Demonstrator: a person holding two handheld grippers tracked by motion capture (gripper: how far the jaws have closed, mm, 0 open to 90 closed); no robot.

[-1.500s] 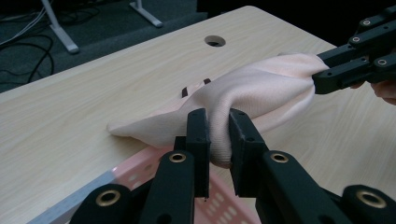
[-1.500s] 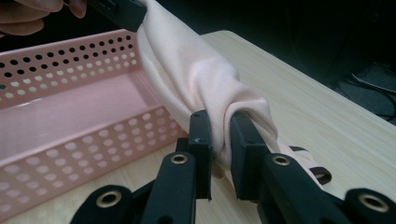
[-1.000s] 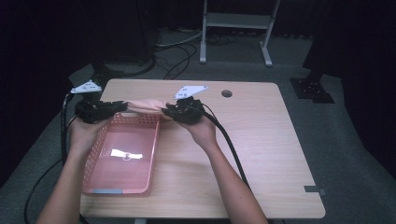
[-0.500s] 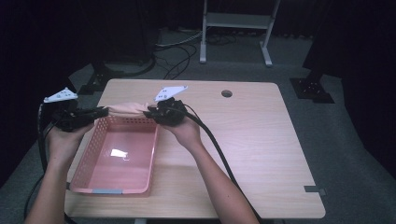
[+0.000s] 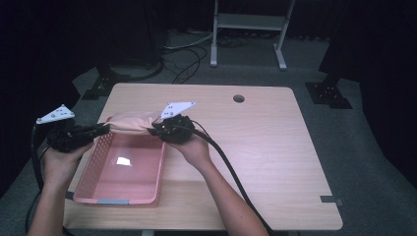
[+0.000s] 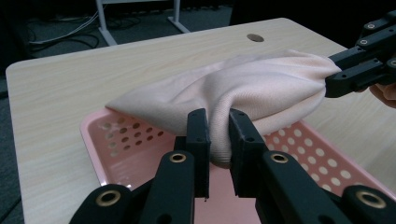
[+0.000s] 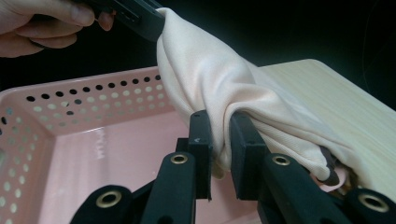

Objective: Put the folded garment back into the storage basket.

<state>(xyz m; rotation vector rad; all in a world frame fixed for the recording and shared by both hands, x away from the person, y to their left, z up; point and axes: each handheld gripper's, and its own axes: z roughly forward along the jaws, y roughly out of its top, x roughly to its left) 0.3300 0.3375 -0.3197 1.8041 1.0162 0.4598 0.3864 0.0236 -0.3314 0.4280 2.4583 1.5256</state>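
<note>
A pale pink cloth (image 5: 132, 122) hangs stretched between my two grippers, over the far end of a pink perforated basket (image 5: 93, 162). My left gripper (image 5: 104, 129) is shut on the cloth's left end; in the left gripper view its jaws pinch a fold of the cloth (image 6: 252, 88) at my left gripper (image 6: 217, 137). Shut on the right end is my right gripper (image 5: 153, 130), and in the right gripper view the cloth (image 7: 210, 79) bunches between the jaws of my right gripper (image 7: 219, 140). The cloth's far edge rests on the table.
The basket lies on the left part of a light wooden table (image 5: 265, 147) with a round cable hole (image 5: 238, 98) near its far edge. A small white patch (image 5: 122, 161) shows on the basket floor. Cables and a metal stand (image 5: 248, 29) are on the dark floor beyond.
Both hands have carried the cloth to the left and slightly down. The basket has shifted left with them, nearer the table's left edge.
</note>
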